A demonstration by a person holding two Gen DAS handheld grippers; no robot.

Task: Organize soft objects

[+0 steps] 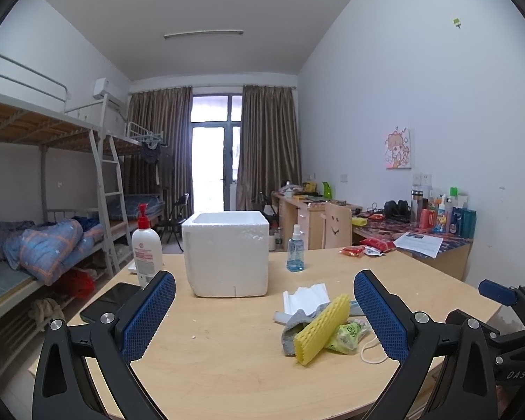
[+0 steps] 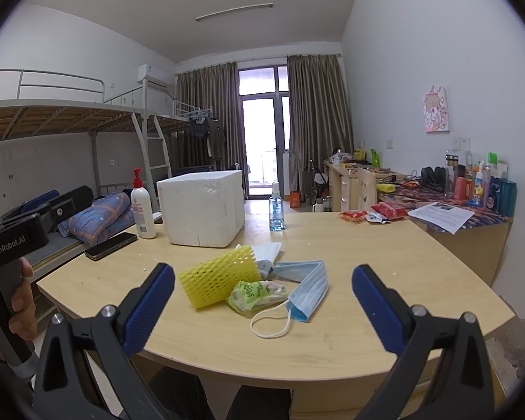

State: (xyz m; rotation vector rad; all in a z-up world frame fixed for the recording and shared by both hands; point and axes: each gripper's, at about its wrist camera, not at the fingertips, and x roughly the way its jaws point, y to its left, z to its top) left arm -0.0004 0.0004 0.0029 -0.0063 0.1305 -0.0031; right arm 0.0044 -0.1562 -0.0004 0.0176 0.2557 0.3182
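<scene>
Nearest you: left claw [image 1: 264,318] and right claw [image 2: 262,301], both with pads spread wide apart and holding nothing, hovering over the near edge of the worktop [image 2: 402,266].

Next, the soft items, all in one loose heap just ahead of the claws:
- yellow foam net sleeve [image 2: 218,276], lying across the heap;
- green crumpled packet [image 2: 255,292], touching the sleeve;
- blue face mask [image 2: 308,290], its ear loop trailing toward you;
- grey cloth [image 1: 294,329], partly under the sleeve;
- white folded sheet [image 1: 306,297], at the heap's far side.

Beyond the heap: white foam box [image 2: 203,210], open-topped, standing apart from it; its inside is hidden from you.

Beside the box: pump bottle [image 2: 141,210], phone [image 2: 110,245], spray bottle [image 2: 276,210].

Status, as judged: nothing sorted yet; every soft item is left to move, presumably into the box.
</scene>
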